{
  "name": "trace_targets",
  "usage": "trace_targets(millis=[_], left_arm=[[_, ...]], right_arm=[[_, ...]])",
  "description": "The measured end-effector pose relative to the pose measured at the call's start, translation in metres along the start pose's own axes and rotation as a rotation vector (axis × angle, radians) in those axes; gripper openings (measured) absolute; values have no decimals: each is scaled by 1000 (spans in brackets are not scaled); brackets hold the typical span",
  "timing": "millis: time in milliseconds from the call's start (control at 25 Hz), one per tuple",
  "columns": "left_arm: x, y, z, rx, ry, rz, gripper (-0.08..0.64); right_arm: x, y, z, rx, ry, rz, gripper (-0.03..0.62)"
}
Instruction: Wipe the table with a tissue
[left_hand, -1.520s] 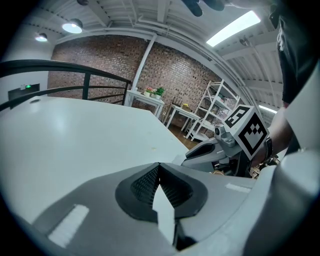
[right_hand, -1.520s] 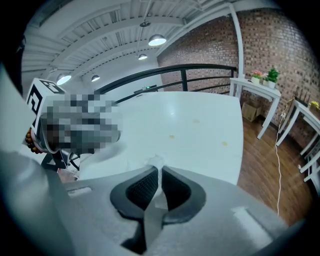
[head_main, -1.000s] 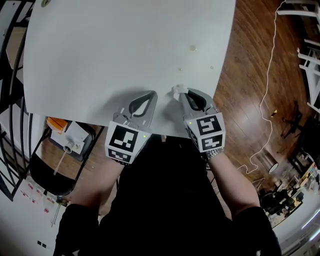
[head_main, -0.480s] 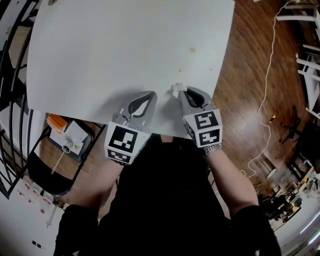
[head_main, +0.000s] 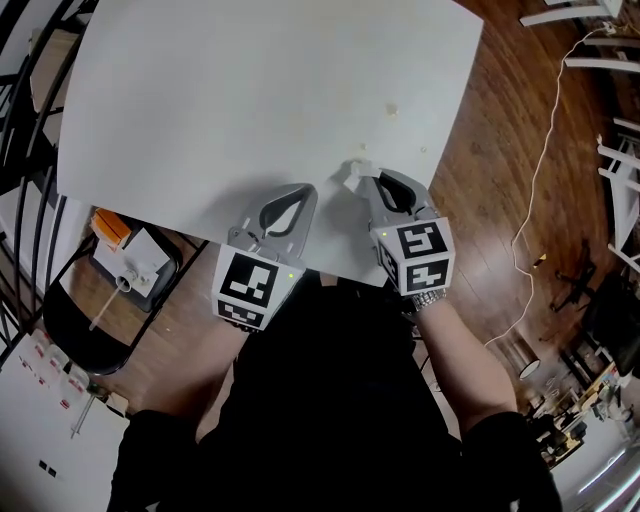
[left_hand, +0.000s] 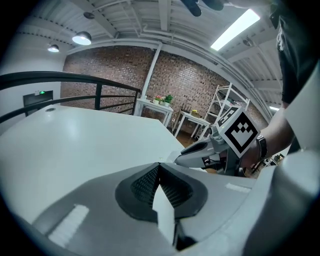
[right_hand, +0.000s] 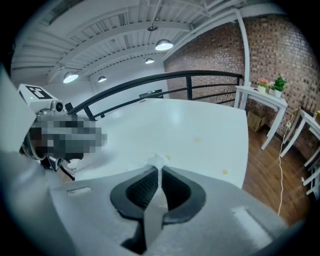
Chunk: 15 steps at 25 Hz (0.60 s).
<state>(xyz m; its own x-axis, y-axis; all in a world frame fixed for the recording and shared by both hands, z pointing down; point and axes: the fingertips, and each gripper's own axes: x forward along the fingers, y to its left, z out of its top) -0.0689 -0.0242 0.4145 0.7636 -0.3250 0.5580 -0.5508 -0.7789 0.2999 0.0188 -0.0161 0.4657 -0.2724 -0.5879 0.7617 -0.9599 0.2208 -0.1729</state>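
Observation:
The white table (head_main: 220, 90) fills the upper part of the head view. Small yellowish spots (head_main: 392, 108) lie near its right edge, and the right gripper view shows the spots (right_hand: 197, 140) too. My right gripper (head_main: 366, 186) rests over the table's near edge, shut on a crumpled white tissue (head_main: 354, 174). A tuft of that tissue (right_hand: 157, 160) pokes out past the right gripper (right_hand: 159, 169) tips. My left gripper (head_main: 300, 190) sits beside it on the left, shut, with nothing seen in it. In the left gripper view, the left gripper (left_hand: 160, 165) points across the tabletop.
A black chair (head_main: 90, 330) with a box and small items stands under the table's near left corner. A black railing (head_main: 25, 110) runs along the left. Wood floor (head_main: 500, 200) with a white cable (head_main: 540, 170) lies to the right of the table edge.
The head view has tilted slightly. My right gripper with the tissue has edged a little farther onto the table toward the spots. The left gripper has stayed put.

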Motion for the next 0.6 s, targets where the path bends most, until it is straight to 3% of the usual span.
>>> trace_targets(millis=[600], left_arm=[[12,-13,1,-81,-3,132,9]], right_arm=[[7,-11,18,-99,-13,138,12]])
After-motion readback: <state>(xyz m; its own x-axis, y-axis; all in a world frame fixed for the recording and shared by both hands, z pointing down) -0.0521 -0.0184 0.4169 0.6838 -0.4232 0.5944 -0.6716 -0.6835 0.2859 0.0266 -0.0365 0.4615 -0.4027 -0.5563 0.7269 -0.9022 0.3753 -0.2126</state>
